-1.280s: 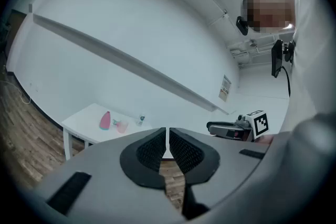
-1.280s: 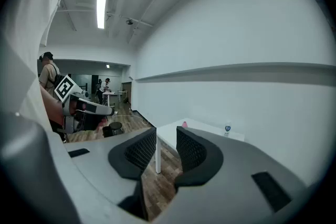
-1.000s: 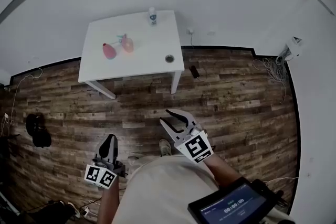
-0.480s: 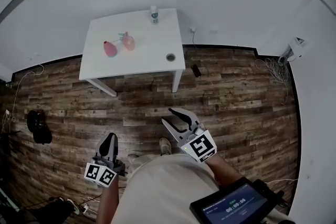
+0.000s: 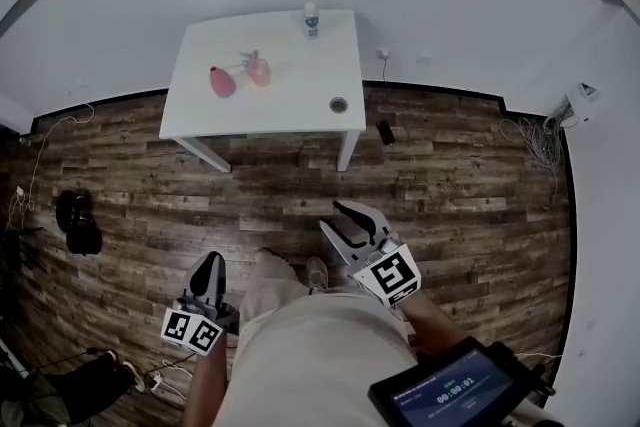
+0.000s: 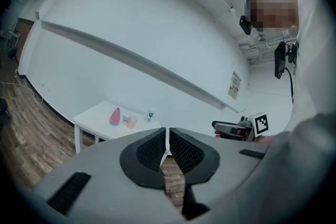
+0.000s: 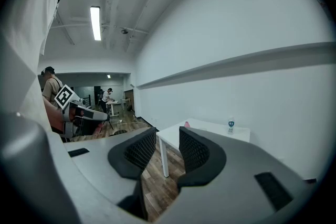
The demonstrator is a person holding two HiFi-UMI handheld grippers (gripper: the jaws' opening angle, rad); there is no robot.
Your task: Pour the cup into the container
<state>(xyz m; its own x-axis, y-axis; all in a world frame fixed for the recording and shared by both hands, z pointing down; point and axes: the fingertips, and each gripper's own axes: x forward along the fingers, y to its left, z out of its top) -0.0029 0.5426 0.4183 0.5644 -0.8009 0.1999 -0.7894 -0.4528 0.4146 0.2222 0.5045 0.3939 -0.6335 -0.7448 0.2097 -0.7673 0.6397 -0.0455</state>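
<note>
Far ahead stands a white table (image 5: pixel 290 105). On it are a see-through pink cup (image 5: pixel 259 70) and, just left of it, a pink container (image 5: pixel 221 82); both also show small in the left gripper view, the cup (image 6: pixel 131 121) and the container (image 6: pixel 114 116). My left gripper (image 5: pixel 208 265) is held low at the person's left side, its pads together with nothing held (image 6: pixel 167 136). My right gripper (image 5: pixel 329 215) points toward the table from well short of it. Its jaws stand apart with only floor showing between them (image 7: pixel 167 136).
A small water bottle (image 5: pixel 311 19) stands at the table's far edge, and a round hole (image 5: pixel 339 104) sits near its front right corner. A dark bag (image 5: pixel 77 220) lies on the wooden floor at left. Cables run along the right wall (image 5: pixel 540 140). A tablet (image 5: pixel 450 395) hangs at the person's front.
The table now sits a little higher and further right in the head view. A leg has come forward between the grippers. Both grippers keep their places and jaw positions.
</note>
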